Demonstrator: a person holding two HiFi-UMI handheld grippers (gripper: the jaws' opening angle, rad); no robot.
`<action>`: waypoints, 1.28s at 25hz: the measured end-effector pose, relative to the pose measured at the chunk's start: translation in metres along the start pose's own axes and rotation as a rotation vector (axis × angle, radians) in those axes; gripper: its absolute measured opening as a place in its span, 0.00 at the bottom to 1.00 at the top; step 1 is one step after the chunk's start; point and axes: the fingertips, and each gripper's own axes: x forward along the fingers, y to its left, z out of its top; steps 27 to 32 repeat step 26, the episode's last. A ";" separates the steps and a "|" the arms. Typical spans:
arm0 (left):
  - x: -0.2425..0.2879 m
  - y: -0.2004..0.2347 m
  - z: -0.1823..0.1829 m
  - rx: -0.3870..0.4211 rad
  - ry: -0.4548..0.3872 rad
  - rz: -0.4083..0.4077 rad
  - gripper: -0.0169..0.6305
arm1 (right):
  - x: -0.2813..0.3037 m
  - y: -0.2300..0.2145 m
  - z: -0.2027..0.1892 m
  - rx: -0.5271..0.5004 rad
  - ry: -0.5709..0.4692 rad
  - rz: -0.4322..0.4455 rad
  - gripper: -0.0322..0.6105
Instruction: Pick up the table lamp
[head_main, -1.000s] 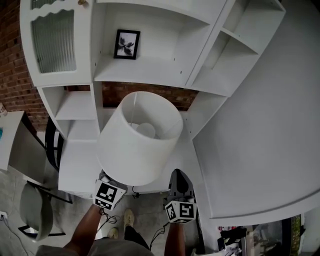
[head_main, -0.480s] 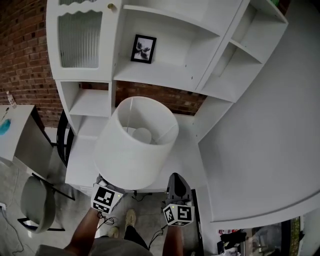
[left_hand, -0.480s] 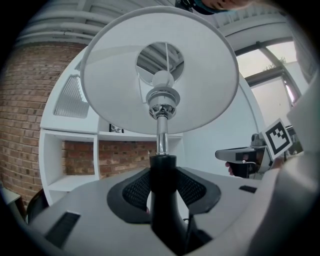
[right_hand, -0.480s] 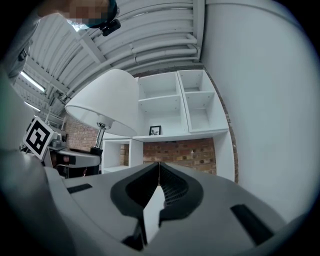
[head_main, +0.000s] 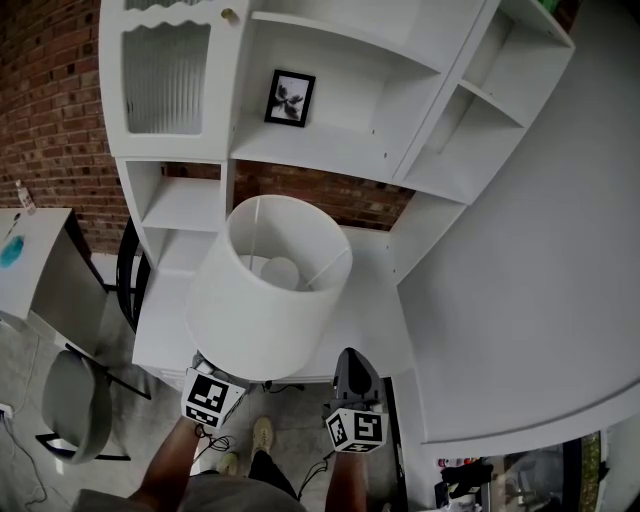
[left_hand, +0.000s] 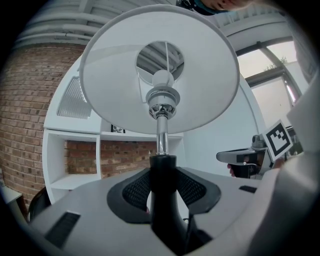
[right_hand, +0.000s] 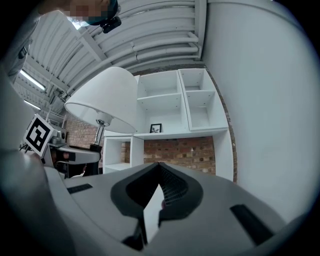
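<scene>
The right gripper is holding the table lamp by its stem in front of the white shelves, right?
No, the left gripper holds the table lamp by its stem in front of the white shelves. The left gripper view shows its jaws shut on the stem; the right gripper is off to the side, not on the lamp.

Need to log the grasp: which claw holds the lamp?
The left claw: its jaws grip the table lamp by its stem; the right claw holds nothing.

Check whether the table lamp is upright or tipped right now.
Upright: the table lamp stands vertical in the left gripper, its shade directly above.
</scene>
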 end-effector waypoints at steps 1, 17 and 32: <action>0.001 -0.001 0.000 0.000 0.000 0.000 0.26 | 0.000 -0.001 0.000 -0.005 0.000 -0.003 0.08; 0.003 0.007 -0.004 0.002 0.004 0.013 0.26 | 0.010 0.000 -0.003 -0.005 0.002 0.003 0.08; 0.005 0.009 -0.003 0.006 0.001 0.010 0.26 | 0.010 0.001 -0.004 -0.005 0.005 0.000 0.08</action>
